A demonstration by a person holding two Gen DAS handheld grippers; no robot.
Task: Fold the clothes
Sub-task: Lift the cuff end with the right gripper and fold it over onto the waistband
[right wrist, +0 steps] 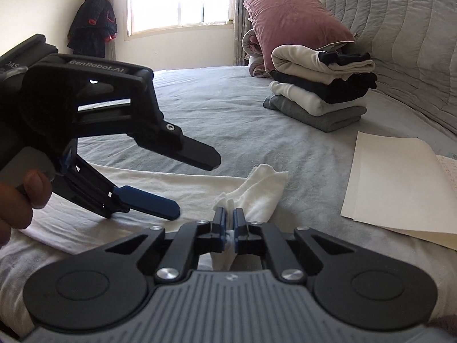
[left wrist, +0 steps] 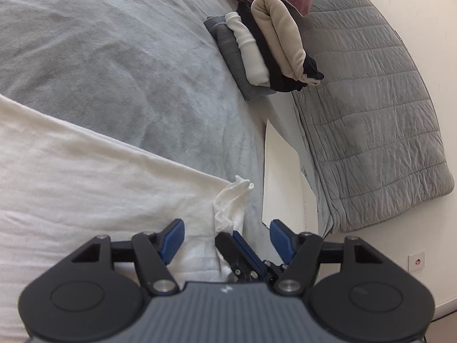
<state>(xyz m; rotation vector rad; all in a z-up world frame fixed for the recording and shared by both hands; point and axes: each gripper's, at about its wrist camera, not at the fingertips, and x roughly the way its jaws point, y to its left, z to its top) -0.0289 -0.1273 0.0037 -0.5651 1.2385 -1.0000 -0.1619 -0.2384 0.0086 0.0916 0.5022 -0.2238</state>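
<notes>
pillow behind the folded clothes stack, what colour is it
Dusty pink pillow, clearest in the right wrist view, behind the stack.

Daylight is admitted through a window [right wrist: 180, 0] at twelve o'clock in the right wrist view, where the panes are blown out to white. The bedding is evenly and softly lit, with faint shadows. Straight lines are bowed toward the rims, and the corners are vignetted dark.

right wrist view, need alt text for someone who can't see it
The right hand-held gripper is shut on a corner of a white garment spread on a grey bed. The left hand-held gripper hangs open beside it, and a stack of folded clothes sits behind.
</notes>
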